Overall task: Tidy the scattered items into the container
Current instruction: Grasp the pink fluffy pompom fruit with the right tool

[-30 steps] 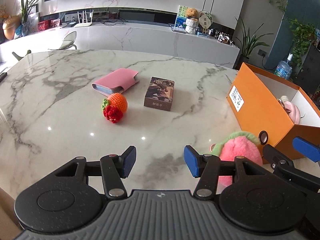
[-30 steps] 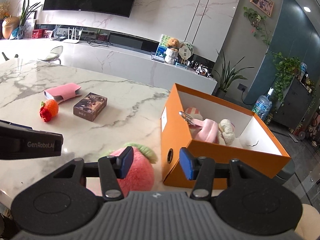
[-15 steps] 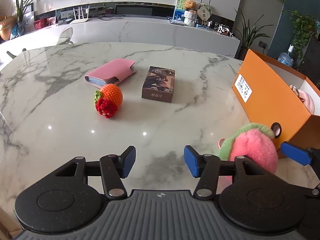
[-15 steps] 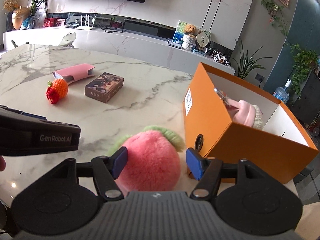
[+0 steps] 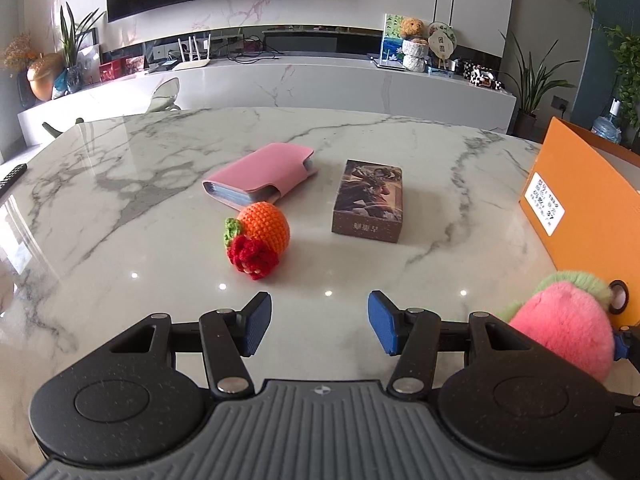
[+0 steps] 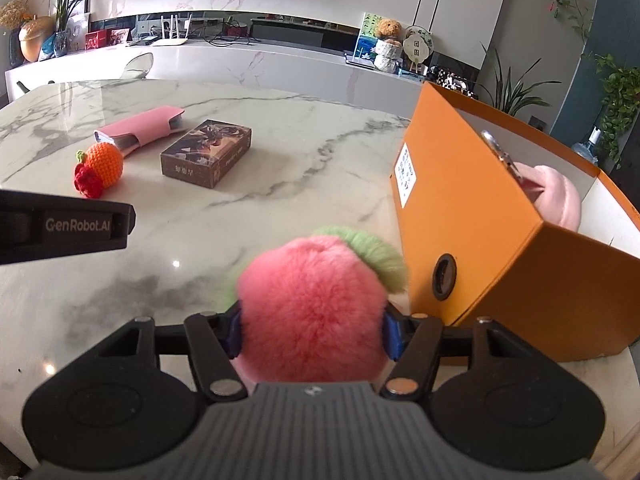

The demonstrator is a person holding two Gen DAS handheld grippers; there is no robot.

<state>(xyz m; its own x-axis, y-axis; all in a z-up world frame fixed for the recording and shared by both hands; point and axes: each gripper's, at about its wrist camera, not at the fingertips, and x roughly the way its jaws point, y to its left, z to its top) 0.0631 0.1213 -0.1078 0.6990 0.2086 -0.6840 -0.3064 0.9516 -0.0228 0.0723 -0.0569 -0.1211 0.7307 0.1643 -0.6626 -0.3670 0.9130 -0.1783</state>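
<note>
My right gripper (image 6: 314, 330) has its blue pads against both sides of a pink plush peach with a green leaf (image 6: 316, 300), beside the orange box (image 6: 500, 240); the peach also shows in the left wrist view (image 5: 564, 324). My left gripper (image 5: 319, 322) is open and empty over the marble table (image 5: 120, 208). Ahead of it lie a crocheted orange with a red flower (image 5: 260, 236), a pink card wallet (image 5: 264, 172) and a brown card box (image 5: 370, 200). The orange box (image 5: 576, 196) holds a pink plush item (image 6: 560, 196).
The left gripper's body (image 6: 64, 226) crosses the left of the right wrist view. A white sideboard (image 5: 280, 84) with ornaments stands beyond the table. Potted plants (image 5: 532, 84) and a water bottle (image 5: 608, 124) are at the far right.
My right gripper moved forward around the plush peach and its pads closed against it. My left gripper moved closer to the crocheted orange and stayed open.
</note>
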